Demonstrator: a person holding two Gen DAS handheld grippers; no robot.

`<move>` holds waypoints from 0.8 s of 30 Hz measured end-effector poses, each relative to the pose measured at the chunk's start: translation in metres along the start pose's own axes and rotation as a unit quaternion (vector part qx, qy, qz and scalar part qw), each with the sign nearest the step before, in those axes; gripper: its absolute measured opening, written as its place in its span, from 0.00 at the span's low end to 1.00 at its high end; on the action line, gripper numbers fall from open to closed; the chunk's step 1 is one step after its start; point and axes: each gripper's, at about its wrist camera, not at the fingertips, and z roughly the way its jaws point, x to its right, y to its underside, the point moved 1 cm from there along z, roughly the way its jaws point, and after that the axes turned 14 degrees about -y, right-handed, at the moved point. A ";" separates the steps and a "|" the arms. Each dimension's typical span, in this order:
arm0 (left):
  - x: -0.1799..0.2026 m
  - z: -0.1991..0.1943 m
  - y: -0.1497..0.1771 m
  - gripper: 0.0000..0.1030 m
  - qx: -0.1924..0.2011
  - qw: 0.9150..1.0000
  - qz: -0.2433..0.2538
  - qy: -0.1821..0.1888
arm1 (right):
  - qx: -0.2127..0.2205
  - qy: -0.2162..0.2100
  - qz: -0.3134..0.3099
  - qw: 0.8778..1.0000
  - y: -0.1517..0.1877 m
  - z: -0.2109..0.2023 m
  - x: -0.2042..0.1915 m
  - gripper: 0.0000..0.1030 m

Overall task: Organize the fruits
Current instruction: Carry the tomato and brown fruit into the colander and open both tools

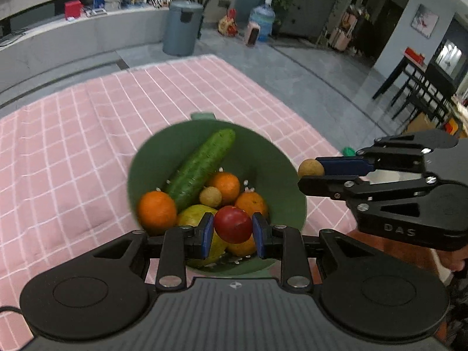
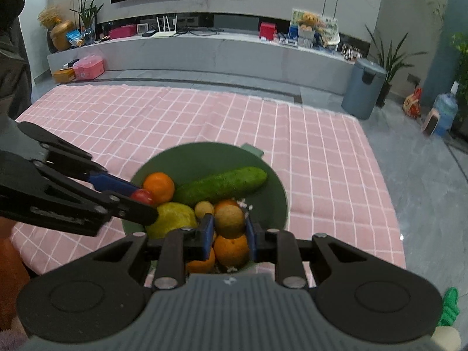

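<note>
Gripping a red tomato, the left gripper hangs over the green bowl; the right gripper pinches a tan longan. Inside lie one cucumber, perhaps four oranges, another longan, one yellow-green fruit.

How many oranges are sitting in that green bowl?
4 oranges in the green bowl: one on the left, one beside the cucumber, one on the right, one at the near edge. More may lie hidden underneath.
</note>
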 end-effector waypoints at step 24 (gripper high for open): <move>0.033 0.066 -0.009 0.32 -0.033 0.995 0.098 0.000 | -0.079 -0.044 -0.080 0.993 -0.008 0.043 0.031 0.19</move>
